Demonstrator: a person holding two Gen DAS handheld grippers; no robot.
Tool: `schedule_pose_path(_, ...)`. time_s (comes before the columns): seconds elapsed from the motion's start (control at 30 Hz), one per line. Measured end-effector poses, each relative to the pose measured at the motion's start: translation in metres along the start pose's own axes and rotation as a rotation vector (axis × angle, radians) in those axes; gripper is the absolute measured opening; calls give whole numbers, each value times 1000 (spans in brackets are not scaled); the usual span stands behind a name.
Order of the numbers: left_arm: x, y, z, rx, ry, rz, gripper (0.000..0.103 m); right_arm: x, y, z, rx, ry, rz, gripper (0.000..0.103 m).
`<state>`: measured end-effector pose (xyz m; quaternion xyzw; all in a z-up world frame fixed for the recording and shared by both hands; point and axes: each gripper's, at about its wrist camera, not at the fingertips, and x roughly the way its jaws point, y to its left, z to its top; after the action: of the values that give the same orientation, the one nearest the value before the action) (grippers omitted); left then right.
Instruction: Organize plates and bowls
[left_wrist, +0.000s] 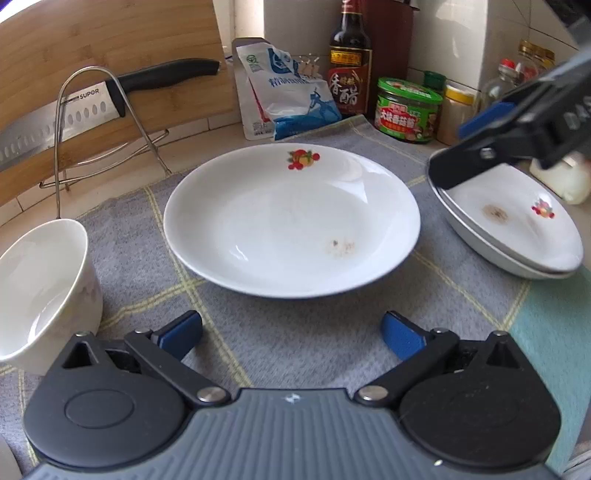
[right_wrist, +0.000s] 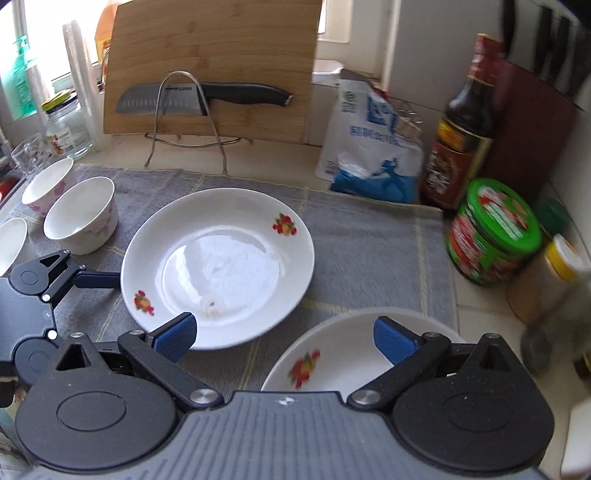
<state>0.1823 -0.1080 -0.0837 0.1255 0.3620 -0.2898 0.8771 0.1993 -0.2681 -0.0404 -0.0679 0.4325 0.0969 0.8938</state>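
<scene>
Right wrist view alone shows 3 white ceramic bowls (right_wrist: 80, 216) far left. Round white fruit-print plate (left_wrist: 291, 219) upright, centre. Left claw (left_wrist: 291, 332) wide, empty; right claw (right_wrist: 284, 334) wide over stacked white plates (right_wrist: 325, 354).

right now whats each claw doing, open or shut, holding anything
Left claw: open, empty, facing the middle plate.
Right claw: open, empty, above the stacked plates.

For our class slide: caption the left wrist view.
Open left hand-held gripper faces a white plate on the grey cloth.
</scene>
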Motion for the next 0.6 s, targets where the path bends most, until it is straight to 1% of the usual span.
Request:
schedule_pose_path(0.27,9,-3,10,-26,3,28,103,45,-9,27,-62,54,106,103)
schedule_pose_path(0.37,10,-5,12,-44,-10,49,103,57,-11,35,-88,72,154,103)
schedule_pose_path(0.5,11,-6,13,-58,-18,63,103,76,-12,46,-126,107,186,103)
schedule_pose_path(0.6,11,-6,14,-62,-23,67,103,90,-14,54,-138,128,227,103)
